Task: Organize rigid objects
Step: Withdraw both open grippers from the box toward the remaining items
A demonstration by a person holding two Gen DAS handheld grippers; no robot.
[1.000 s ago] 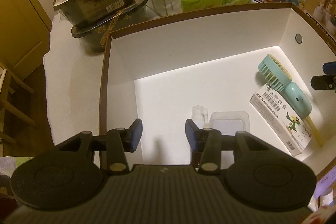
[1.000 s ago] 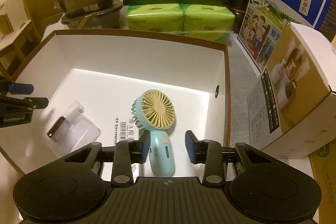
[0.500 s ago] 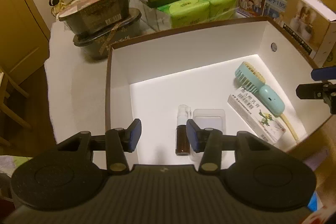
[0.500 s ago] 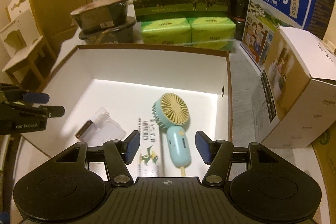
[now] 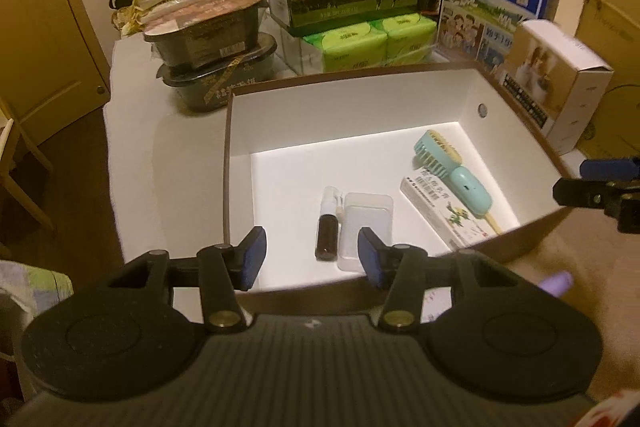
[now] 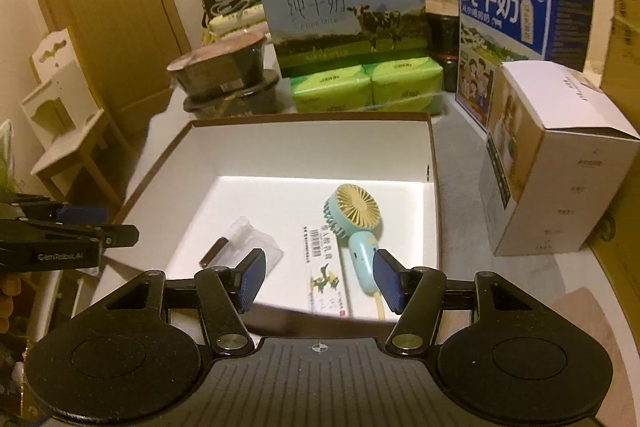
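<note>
Four small things lie on the white floor of an open cardboard box (image 5: 236,163), brown outside with a brown rim. A little dark bottle (image 5: 329,229) with a clear cap lies on its side, touching a flat clear plastic case (image 5: 366,227). Well apart from them, toward the right wall, lies a long white carton (image 5: 444,215) printed with a barcode and a green figure. Just beside it is a round mint-green hand fan (image 5: 452,167) with a cream grille, a smooth rounded handle and a yellow strap.

The left view shows the bottle's whole length and the round hole in the box's far right wall. In the right view the bottle (image 6: 214,253) is half hidden by the case (image 6: 248,245), while the fan (image 6: 354,213) shows its full ribbed face and the carton (image 6: 324,267) its print.

The left gripper (image 5: 311,255) hangs over the near rim, its blue ribbed pads spreading apart, gripping nothing; the bottle shows in the gap below, untouched. The right gripper (image 6: 319,281) is moderately wide with nothing gripped; carton and fan handle show below, between its pads.

Behind the box stand two milk cartons (image 6: 344,23), green tissue packs (image 6: 366,85) and stacked dark bowls (image 5: 212,55). A white box (image 6: 556,163) stands at the right.
</note>
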